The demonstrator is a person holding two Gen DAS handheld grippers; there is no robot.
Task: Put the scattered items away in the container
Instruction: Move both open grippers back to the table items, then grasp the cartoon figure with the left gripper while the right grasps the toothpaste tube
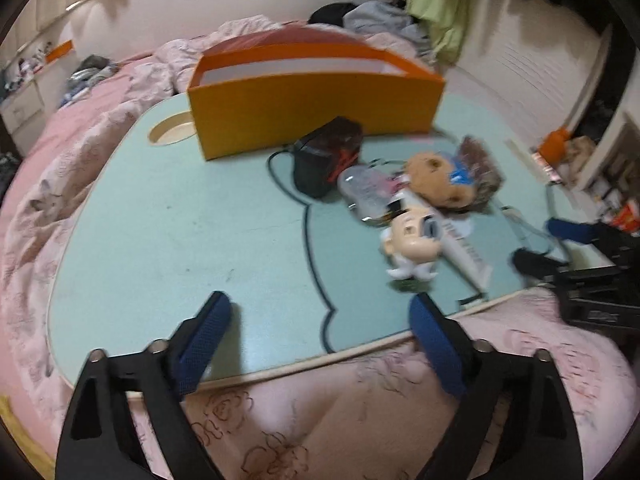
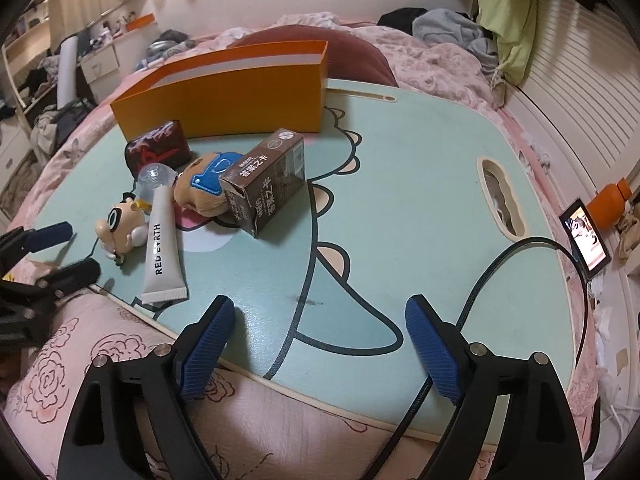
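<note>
Orange box, white tube, brown carton

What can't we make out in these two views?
- Box contents: both views, its front wall hides the inside.
- Bottle: right view, only the clear cap end shows; tube and bear cover the rest.
- Tube print: left view, motion blur.
- Carton: left view, blurred and half behind the bear.
- Phone screen: right view, too small.
</note>
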